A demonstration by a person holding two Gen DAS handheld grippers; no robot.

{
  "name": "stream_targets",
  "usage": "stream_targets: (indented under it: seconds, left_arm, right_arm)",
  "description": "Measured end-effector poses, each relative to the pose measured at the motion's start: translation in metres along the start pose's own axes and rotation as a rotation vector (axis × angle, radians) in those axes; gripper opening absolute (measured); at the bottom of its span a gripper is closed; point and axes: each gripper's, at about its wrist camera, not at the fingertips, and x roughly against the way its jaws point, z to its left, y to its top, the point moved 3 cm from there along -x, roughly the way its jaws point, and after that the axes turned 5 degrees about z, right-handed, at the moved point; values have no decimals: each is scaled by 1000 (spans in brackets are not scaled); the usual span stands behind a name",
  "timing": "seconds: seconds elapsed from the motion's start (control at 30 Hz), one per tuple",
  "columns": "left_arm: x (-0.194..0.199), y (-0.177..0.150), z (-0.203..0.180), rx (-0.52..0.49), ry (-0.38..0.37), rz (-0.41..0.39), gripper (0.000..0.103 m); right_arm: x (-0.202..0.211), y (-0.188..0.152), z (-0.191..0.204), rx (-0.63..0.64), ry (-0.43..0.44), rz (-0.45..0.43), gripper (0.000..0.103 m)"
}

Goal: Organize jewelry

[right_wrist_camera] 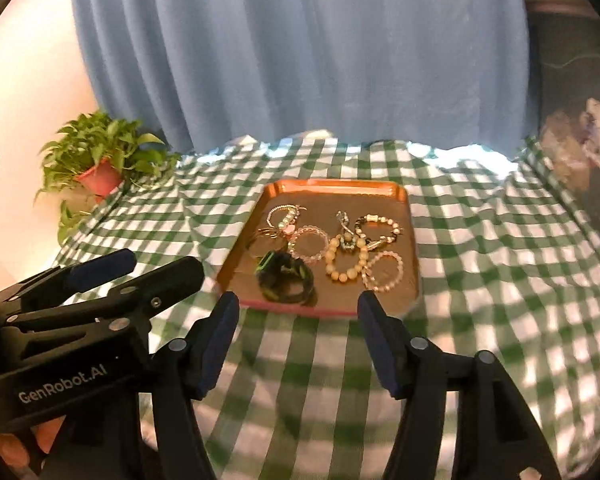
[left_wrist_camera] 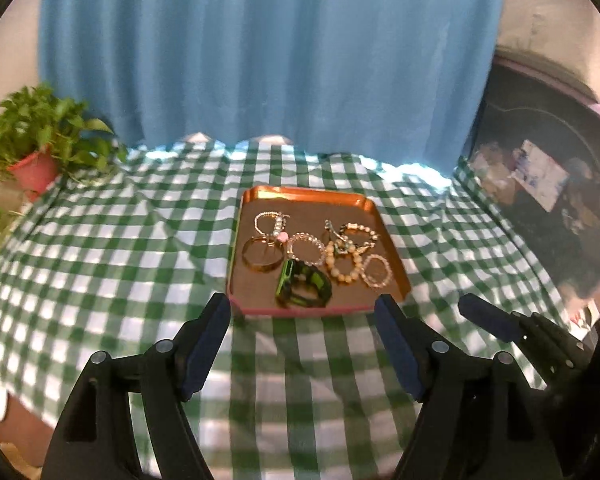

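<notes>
Resting on the checked bench: copper tray of overlapping bracelets, left gripper and right gripper fingers spread, empty (snag risk: lifting one beaded loop may drag its touching neighbours).

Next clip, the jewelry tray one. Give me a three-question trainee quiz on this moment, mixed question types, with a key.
1. True or false: the green-and-black band lies on the checked cloth, outside the copper tray.
2. The potted plant stands where?
A. far left corner of the table
B. inside the tray
C. between the right gripper's jaws
3. Fill in: the left gripper and the right gripper both hold ____.

Key:
1. False; it lies in the tray, near its front edge.
2. A
3. Nothing; both are open, short of the tray.
</notes>
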Motion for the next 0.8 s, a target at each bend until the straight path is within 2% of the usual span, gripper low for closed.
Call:
stream_targets:
  seconds: [0.13,0.27,0.43,0.63,0.7,0.8]
  left_arm:
    - [50,-17,-8,6,22,-26,75]
    - [94,-34,-16,47,20,1,75]
    - [145,-52,-33,62,103,-16,81]
    - [208,-63,-62,-27,180,-131,81]
    - [224,-63,-65,-15,190,-154,85]
    - [251,-64,-67,15,168,-197,89]
  right_arm:
    - [47,-16,10,-8,-3,-39,67]
    - [89,-33,18,-23,-2,-62,69]
    - [141,-50,26,-18,-42,-114,70]
    - [191,-63,22,-67,-9,-121,75]
    - [205,-65,23,-60,-14,-131,75]
    - [230,-66,20,-66,-21,-162,82]
